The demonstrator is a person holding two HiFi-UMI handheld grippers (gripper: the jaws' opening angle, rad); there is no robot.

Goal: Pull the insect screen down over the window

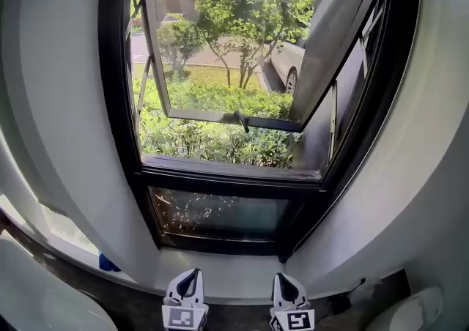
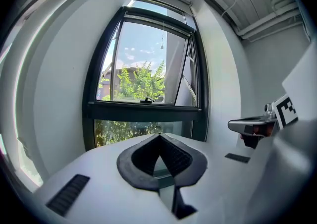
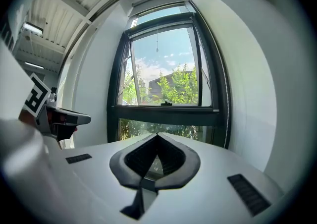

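Down by the sill (image 1: 220, 278) the left gripper (image 1: 192, 274) and the right gripper (image 1: 283, 278) sit side by side, pointing at the window, well short of it. Each has its jaws pressed together with nothing between the pads.

Beyond them stands the black window frame (image 1: 227, 176), with a fixed lower pane and an upper sash (image 1: 234, 113) swung outward, its handle (image 1: 242, 121) on the bottom rail. No mesh covers the glass, and the shrubs and a parked car (image 1: 287, 66) show clearly through it.

The insect screen looks to be rolled up in the pale housing (image 3: 159, 0) across the head of the frame, high above both grippers. A thin pull cord (image 3: 157, 43) hangs from it over the upper pane.

I would expect the mesh to be light, limp and easy to tear, probably wound on a sprung roller that tugs back. So the cord's end, or the stiff bottom bar if there is one, is the place to pinch, never the mesh. The cord is slim and may slip, so it wants a firm pinch and a straight downward pull
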